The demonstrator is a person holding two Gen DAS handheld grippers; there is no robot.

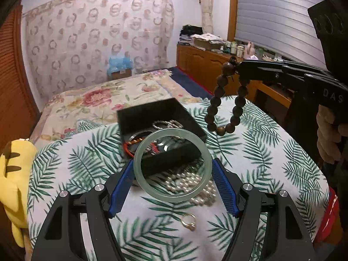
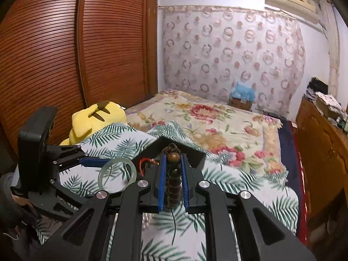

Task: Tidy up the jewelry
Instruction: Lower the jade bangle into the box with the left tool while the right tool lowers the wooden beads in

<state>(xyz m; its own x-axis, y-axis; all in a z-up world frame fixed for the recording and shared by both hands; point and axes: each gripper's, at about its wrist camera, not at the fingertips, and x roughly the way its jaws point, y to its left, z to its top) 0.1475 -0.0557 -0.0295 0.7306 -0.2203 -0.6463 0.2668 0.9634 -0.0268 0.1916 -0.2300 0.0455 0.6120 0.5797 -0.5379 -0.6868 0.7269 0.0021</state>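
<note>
My left gripper (image 1: 173, 163) is shut on a pale green jade bangle (image 1: 139, 169), its blue pads pressing the ring's two sides above the leaf-print cloth (image 1: 261, 152). Beyond it lies an open black box (image 1: 152, 111) holding several bracelets. My right gripper (image 2: 173, 158) is shut on a brown wooden bead bracelet (image 2: 173, 157), which hangs in a loop (image 1: 214, 108) to the right of the box. A heap of pearls (image 1: 191, 180) and a gold ring (image 1: 188, 221) lie on the cloth under the bangle. In the right wrist view the bangle (image 2: 117, 175) and left gripper (image 2: 106, 165) show at the left.
A yellow plush toy (image 1: 13, 174) sits at the cloth's left edge. A floral bedspread (image 2: 217, 117) stretches behind the box. A wooden cabinet (image 1: 206, 63) with clutter stands at the right, and a slatted wooden wardrobe (image 2: 65, 54) at the left. A hand (image 1: 328, 134) holds the right gripper.
</note>
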